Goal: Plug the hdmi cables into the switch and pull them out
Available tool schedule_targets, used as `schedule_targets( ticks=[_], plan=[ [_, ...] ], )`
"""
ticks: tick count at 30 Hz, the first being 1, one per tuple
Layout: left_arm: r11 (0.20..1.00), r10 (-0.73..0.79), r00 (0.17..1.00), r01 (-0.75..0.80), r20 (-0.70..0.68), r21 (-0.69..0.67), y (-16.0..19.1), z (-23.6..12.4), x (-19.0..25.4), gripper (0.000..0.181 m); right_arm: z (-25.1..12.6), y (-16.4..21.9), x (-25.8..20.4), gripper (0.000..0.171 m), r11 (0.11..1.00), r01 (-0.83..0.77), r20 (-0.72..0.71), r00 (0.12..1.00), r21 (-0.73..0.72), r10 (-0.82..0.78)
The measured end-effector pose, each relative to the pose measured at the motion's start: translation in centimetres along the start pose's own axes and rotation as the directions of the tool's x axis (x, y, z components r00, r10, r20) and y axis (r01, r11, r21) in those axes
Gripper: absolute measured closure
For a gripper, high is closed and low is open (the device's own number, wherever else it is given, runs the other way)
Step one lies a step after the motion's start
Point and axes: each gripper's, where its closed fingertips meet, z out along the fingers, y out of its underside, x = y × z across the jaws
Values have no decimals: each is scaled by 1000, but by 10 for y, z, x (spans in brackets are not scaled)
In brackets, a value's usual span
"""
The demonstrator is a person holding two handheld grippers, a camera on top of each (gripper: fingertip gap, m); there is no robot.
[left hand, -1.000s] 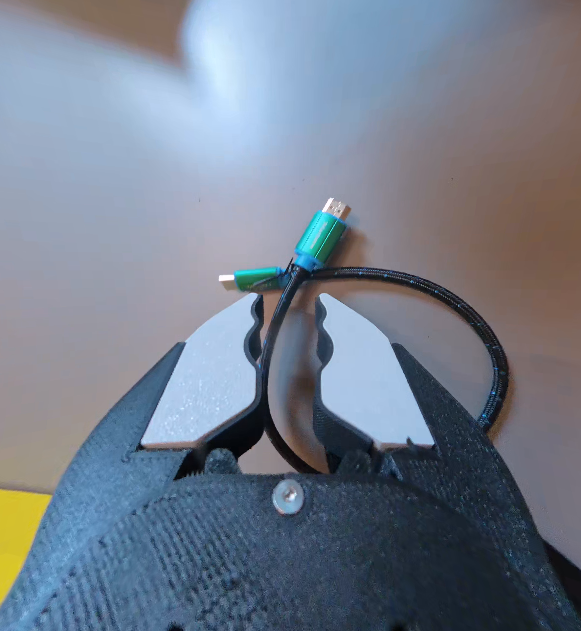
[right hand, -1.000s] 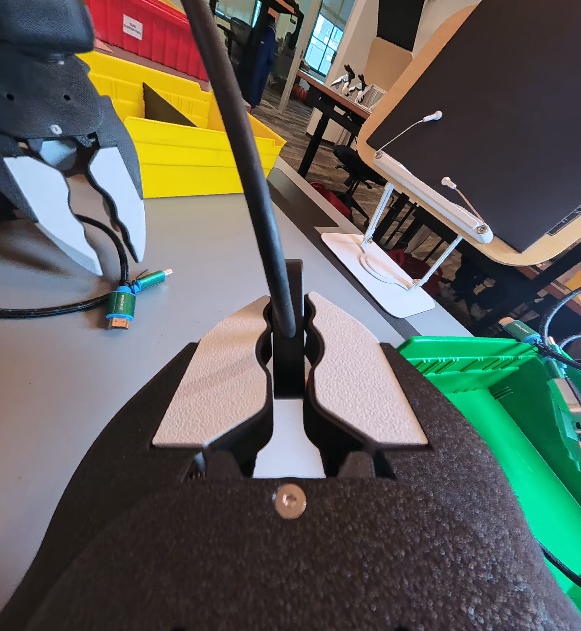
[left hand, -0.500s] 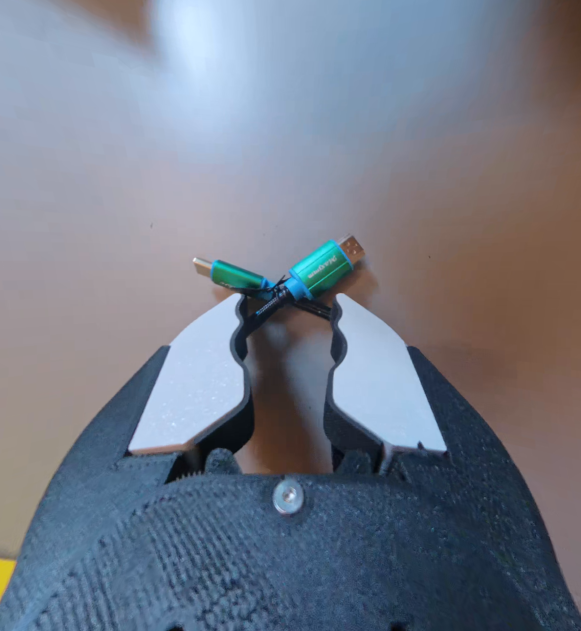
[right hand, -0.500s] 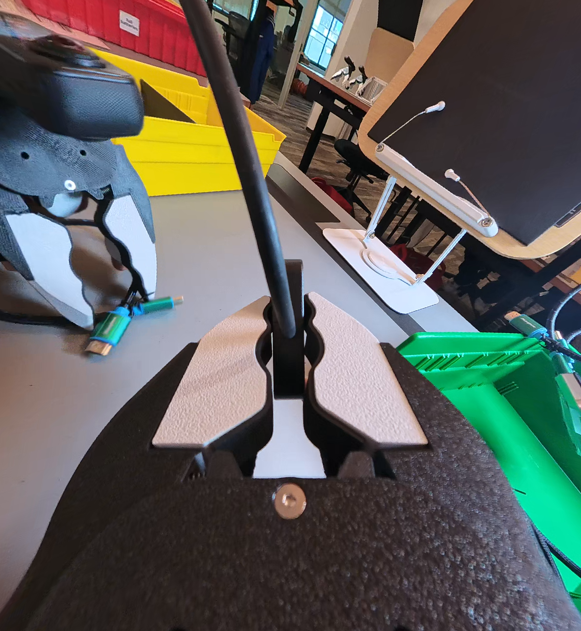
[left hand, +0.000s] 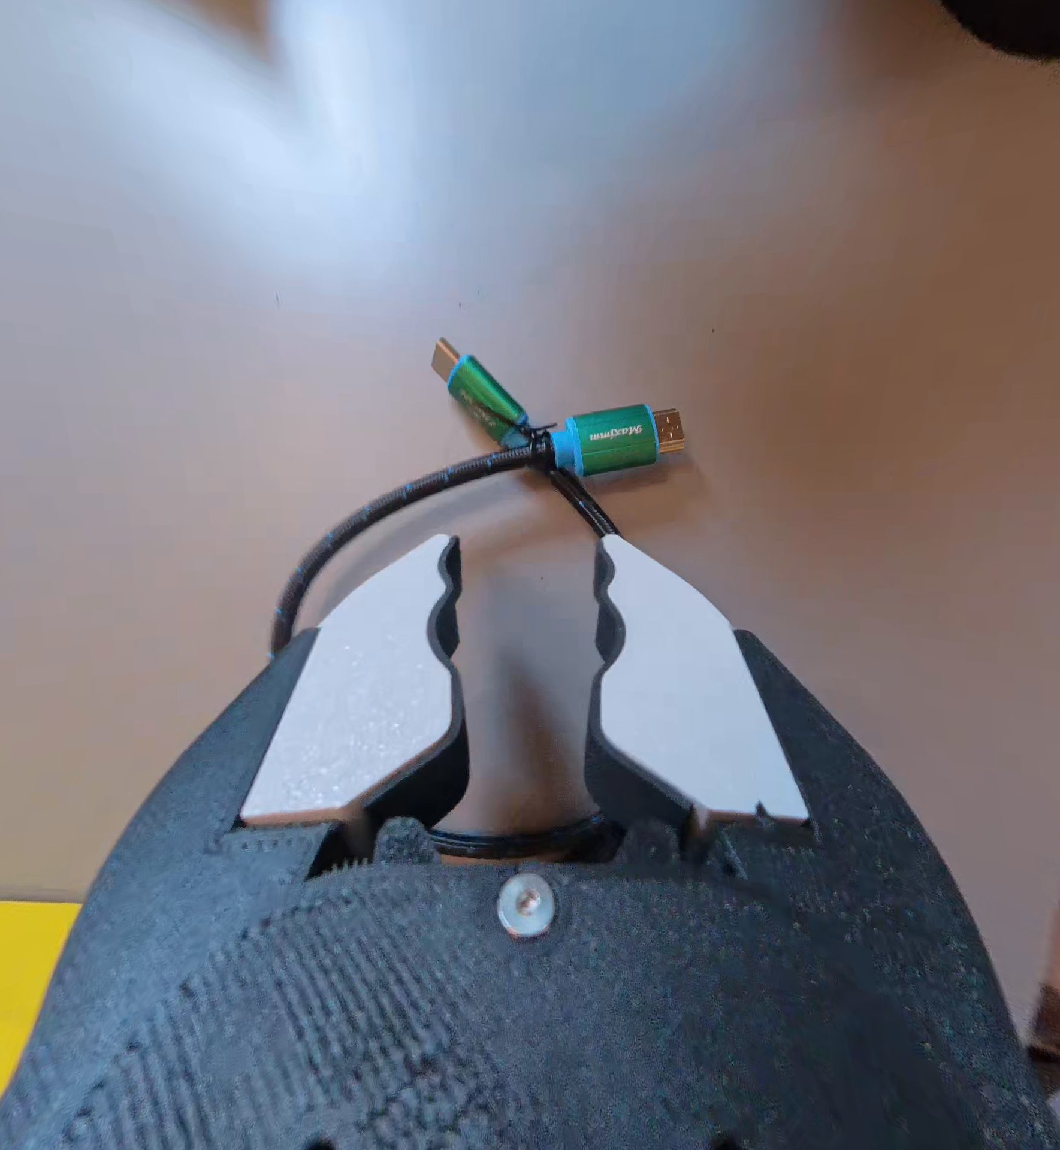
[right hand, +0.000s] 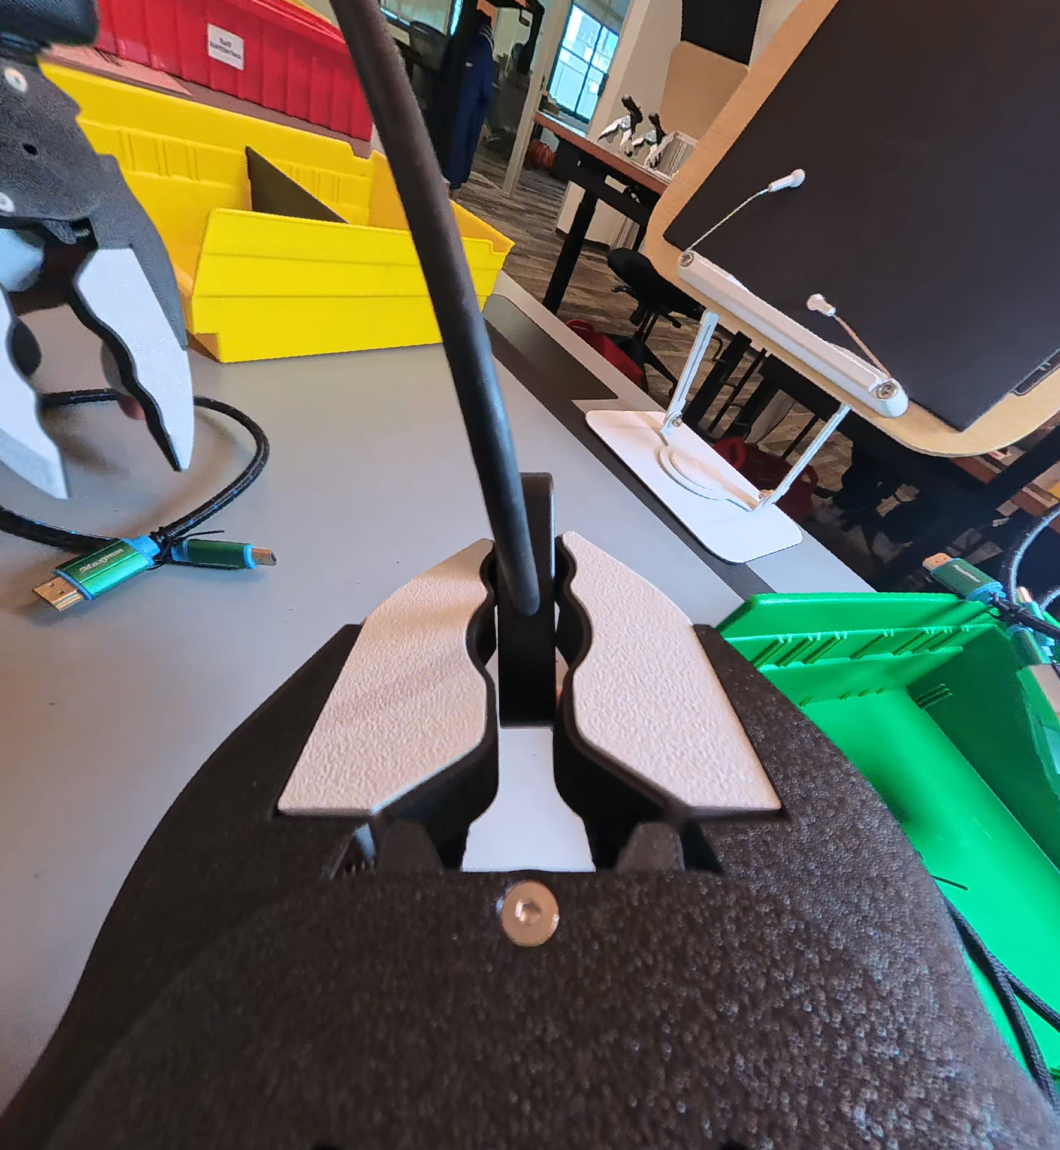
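On the grey desk [right hand: 390, 435], the braided hdmi cable [left hand: 390, 504] lies just ahead of the left gripper [left hand: 527, 547], whose fingers are spread and empty. The right gripper [right hand: 524, 547] pinches a black plug [right hand: 524, 653].

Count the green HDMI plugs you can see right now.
3 for certain. Two tied plugs lie on the grey table below the open left gripper: one, the other. A third hangs over the green bin. More may be hidden inside.

black textured claw [left hand: 527, 547], grey fingers [left hand: 371, 684], silver screw [left hand: 526, 903]
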Motion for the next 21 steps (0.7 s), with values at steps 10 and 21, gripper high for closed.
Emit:
schedule_targets(
  ticks=[10, 21],
  plan=[
    [989, -145, 989, 146, -19, 17, -28, 44, 15, 120, 1, 0, -1, 157, 1000, -11, 1, 1000, -6, 11],
    [907, 419, 908, -417, 20, -62, -12, 33, 14, 174, -3, -1, 4, 157, 1000, -9, -7, 1000, -1, 9]
  ],
)
